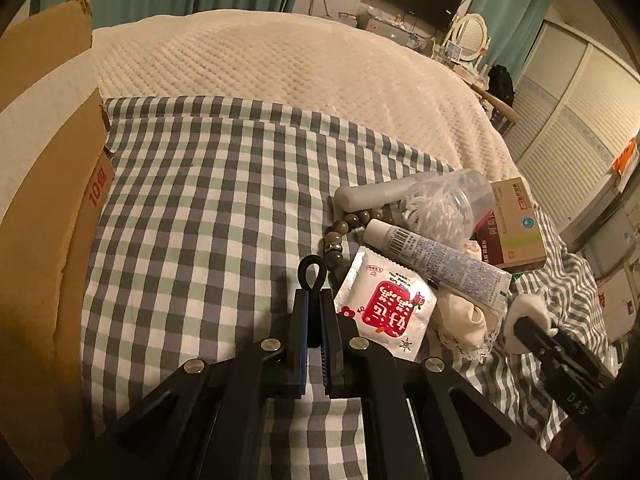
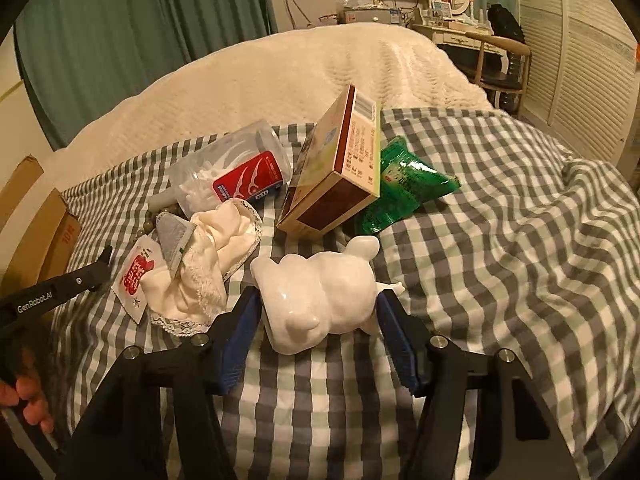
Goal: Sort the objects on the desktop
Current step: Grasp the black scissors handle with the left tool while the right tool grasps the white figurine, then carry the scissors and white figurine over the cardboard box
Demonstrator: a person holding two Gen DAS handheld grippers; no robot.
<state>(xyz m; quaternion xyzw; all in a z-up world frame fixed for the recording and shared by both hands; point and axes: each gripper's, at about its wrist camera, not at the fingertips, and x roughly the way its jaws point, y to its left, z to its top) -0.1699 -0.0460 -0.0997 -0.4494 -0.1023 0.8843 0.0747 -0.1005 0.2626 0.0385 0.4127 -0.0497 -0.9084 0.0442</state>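
My left gripper [image 1: 315,293] is shut on a black elastic loop [image 1: 311,274] that sticks out past its tips, above the checked cloth [image 1: 208,208]. Just right of it lies a white-and-red sachet [image 1: 384,308]. In the right wrist view a glossy white figurine [image 2: 320,300] lies on the checked cloth [image 2: 500,240] between the jaws of my right gripper [image 2: 318,308]. The blue pads [image 2: 244,320] touch its two flanks. The left gripper [image 2: 102,266] shows at the left edge of that view, held by a hand [image 2: 28,400].
Behind the sachet are a printed tube [image 1: 436,256], a bead bracelet [image 1: 340,240], a clear jar of floss picks [image 2: 236,176], a white lace cloth [image 2: 216,252], a tilted medicine box [image 2: 336,172] and a green packet [image 2: 404,184]. A cardboard box [image 1: 48,200] stands at the left.
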